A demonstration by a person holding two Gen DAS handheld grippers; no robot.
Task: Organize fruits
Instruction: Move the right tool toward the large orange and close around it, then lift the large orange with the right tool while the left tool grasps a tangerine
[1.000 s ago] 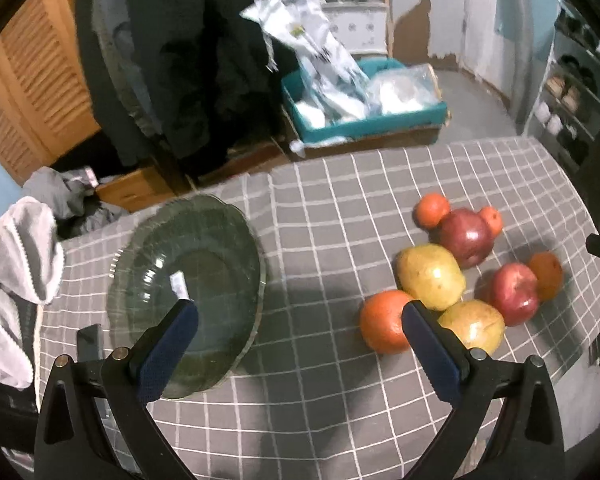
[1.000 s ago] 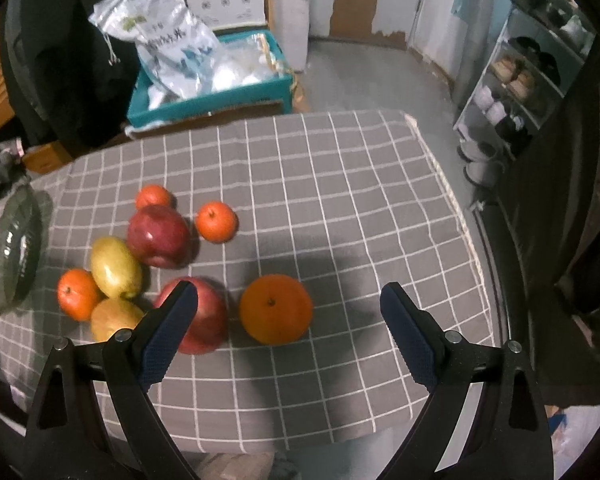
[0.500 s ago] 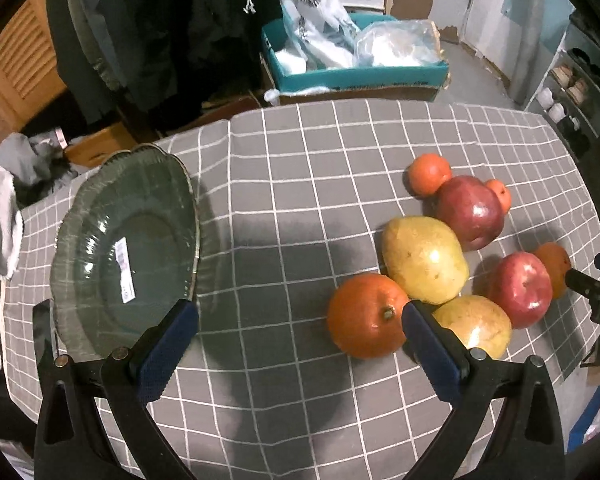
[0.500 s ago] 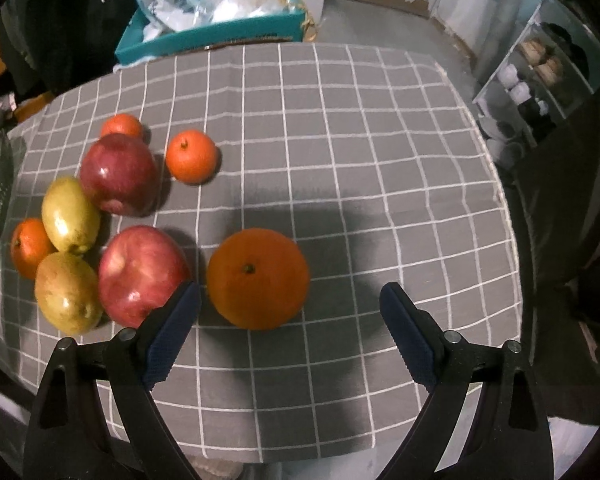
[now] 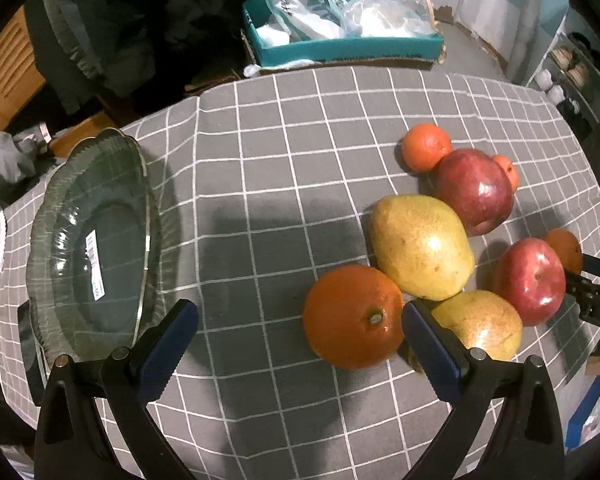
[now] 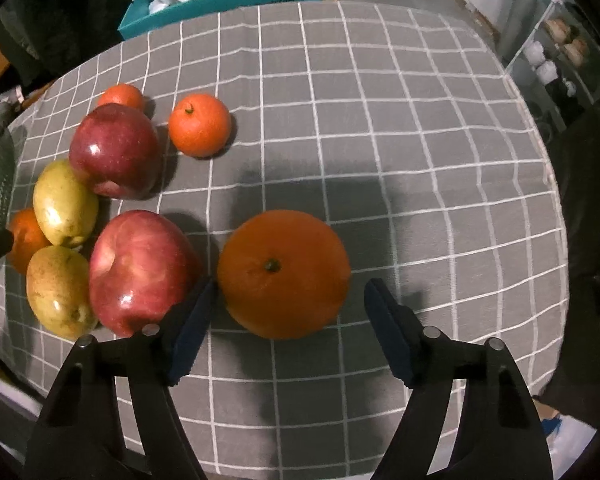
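Both claws gape over oranges (image 6: 284,274).

Oranges (image 6: 283,273), red apples (image 6: 140,270) and yellow pears (image 5: 420,246) clustered (some touching) beside the green glass bowl (image 5: 88,240)

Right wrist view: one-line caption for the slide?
Open right tongs straddle a large orange beside a red apple on the checked tablecloth.

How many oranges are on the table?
4: a big orange between the right gripper's fingers, one by the left gripper, and two small ones behind the dark apple.
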